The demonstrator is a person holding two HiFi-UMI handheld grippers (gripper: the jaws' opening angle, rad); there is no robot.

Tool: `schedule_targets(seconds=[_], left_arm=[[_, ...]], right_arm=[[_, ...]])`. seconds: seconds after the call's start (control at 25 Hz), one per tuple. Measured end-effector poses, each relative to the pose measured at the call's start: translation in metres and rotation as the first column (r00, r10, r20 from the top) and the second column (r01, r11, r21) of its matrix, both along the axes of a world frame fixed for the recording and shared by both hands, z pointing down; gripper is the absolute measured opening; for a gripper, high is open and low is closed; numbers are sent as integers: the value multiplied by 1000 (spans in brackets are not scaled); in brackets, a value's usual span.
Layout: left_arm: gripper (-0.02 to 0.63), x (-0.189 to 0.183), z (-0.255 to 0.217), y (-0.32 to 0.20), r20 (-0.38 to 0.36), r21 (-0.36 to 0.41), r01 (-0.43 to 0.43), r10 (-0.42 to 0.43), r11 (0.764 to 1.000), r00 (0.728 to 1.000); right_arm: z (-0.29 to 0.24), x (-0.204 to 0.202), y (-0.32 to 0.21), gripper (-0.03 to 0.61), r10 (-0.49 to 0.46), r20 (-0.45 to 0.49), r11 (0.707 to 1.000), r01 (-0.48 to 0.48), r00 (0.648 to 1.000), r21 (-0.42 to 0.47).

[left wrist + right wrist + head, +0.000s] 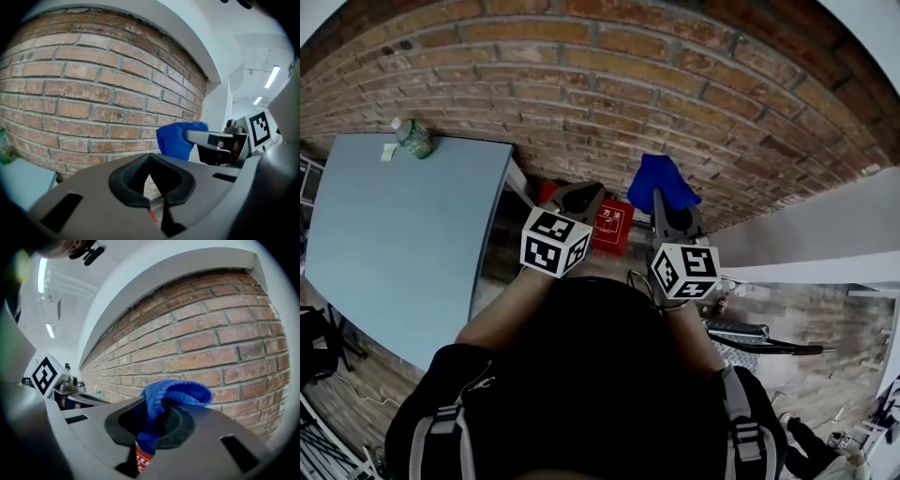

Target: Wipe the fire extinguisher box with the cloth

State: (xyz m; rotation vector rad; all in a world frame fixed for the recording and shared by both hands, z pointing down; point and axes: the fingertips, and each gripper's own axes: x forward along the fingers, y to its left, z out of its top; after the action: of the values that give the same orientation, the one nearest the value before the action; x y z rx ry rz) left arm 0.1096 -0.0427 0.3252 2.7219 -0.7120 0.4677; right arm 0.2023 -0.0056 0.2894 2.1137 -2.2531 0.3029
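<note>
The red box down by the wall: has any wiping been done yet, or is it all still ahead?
Done: the cloth is picked up, clamped in the right gripper. In hand: both grippers are held in the air before the brick wall, above the box; the left gripper is shut on nothing. Left: the cloth is not touching the box, so seemingly all the wiping.

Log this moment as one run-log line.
right gripper: shut on blue cloth | left gripper: shut, empty | fire extinguisher box: cloth not on it
</note>
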Motion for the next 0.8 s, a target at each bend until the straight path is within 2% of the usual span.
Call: schedule_targets(seconds=[0.08, 0.28, 0.56, 0.8], left_arm=[[-6, -2, 1, 2, 1, -13, -2, 2, 1000, 1000], [-6, -8, -5, -1, -6, -12, 13, -14, 1000, 1000], [-6, -22, -10, -3, 3, 6, 47, -47, 999, 999], [-6, -34, -3, -9, 20, -10, 69, -69, 998, 997]], right_arm=[[-7, -7, 4, 41, -26, 10, 1000, 26, 1000, 3], [-20, -20, 7, 41, -65, -35, 997, 66, 997, 37], [10, -28, 2, 43, -93, 14, 995, 93, 996, -26], [6, -30, 1, 41, -89, -9, 996, 89, 996, -11]])
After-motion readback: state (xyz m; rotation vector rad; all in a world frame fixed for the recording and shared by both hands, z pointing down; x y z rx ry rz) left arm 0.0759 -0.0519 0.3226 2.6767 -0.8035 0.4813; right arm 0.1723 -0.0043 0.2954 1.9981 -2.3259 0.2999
